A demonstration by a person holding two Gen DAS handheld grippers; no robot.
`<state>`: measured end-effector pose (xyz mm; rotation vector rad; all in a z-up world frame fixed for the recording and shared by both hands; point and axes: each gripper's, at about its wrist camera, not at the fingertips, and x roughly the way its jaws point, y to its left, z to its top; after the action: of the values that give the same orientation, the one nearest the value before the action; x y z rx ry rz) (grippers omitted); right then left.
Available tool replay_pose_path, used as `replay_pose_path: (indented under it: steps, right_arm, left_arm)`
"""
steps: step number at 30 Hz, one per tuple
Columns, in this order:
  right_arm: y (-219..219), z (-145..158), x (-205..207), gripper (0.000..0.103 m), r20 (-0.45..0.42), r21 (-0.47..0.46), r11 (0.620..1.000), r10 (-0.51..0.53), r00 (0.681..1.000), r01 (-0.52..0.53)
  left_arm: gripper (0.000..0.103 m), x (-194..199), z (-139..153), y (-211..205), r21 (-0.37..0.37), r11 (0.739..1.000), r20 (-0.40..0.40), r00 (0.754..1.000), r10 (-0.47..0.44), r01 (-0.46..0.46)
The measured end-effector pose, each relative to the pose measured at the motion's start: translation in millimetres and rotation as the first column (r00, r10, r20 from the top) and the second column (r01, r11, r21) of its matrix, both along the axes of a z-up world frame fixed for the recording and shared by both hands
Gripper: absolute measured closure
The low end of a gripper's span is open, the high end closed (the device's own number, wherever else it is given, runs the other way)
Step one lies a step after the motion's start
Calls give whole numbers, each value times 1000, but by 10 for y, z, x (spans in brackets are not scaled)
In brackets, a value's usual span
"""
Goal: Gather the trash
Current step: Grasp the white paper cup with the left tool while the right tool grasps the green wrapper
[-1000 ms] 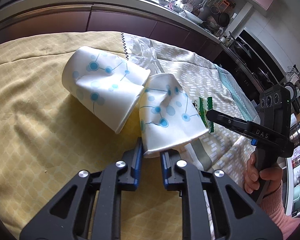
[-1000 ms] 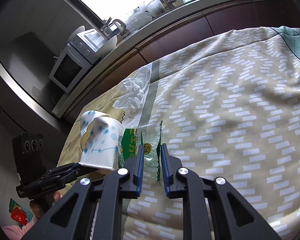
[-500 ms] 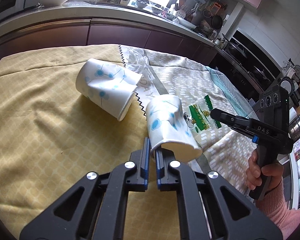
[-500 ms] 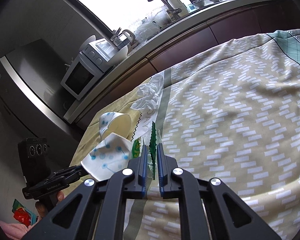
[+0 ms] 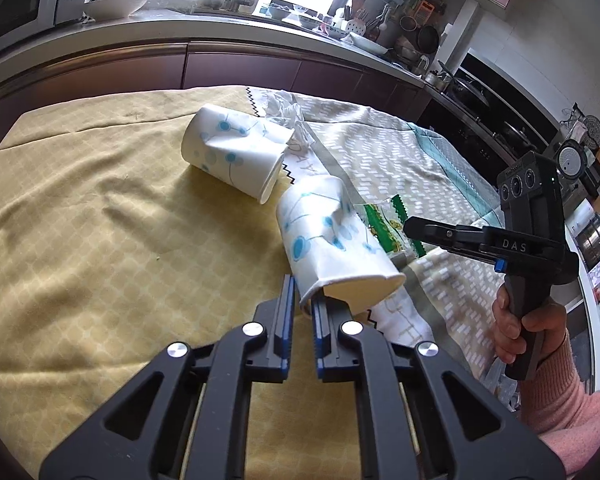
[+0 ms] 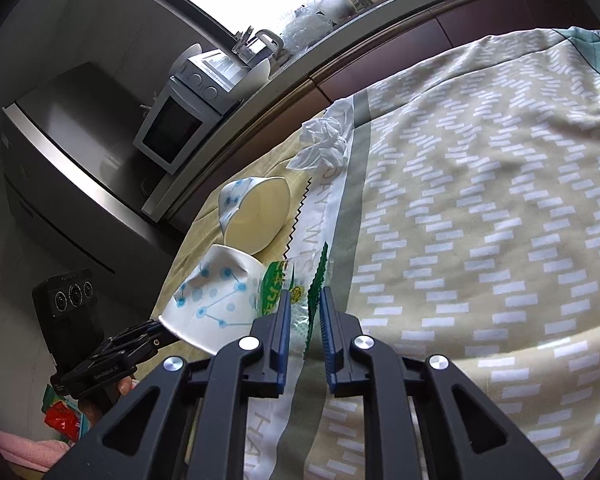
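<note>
While the left gripper (image 5: 303,307) pinches the dented white blue-dotted paper cup's (image 5: 332,240) rim for carrying, the right gripper's (image 6: 304,322) jaws are opening around the clear green-edged plastic wrapper (image 6: 300,284) between them.

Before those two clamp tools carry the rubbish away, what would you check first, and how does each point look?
1. Left gripper shut on the crushed paper cup at its rim: ok.
2. Right gripper has the green snack wrapper between its fingers, but its jaws are opening and the pads look clear of it: not ok.
3. Held cup off the tablecloth: ok.
4. Second paper cup uncollected, lying on its side: not ok.
5. Crumpled plastic uncollected on the cloth: not ok.
6. A bin to drop things in: cannot tell, none in view.
</note>
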<state>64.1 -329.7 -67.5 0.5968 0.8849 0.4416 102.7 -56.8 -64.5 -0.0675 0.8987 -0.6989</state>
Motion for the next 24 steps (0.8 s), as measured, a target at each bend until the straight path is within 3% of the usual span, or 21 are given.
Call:
replay_pose_path:
  steps: [6,24]
  right_arm:
    - [11,13,-40,101,12,16,1000,-5,1000,4]
    - [75,235,-203,101,73,57,998,2,997,-6]
  left_arm:
    - [95,-2,-27,65,-10,1000,-8,1000,18,-18]
    - [99,-213,193,499,-59,994,36,995,92,-90]
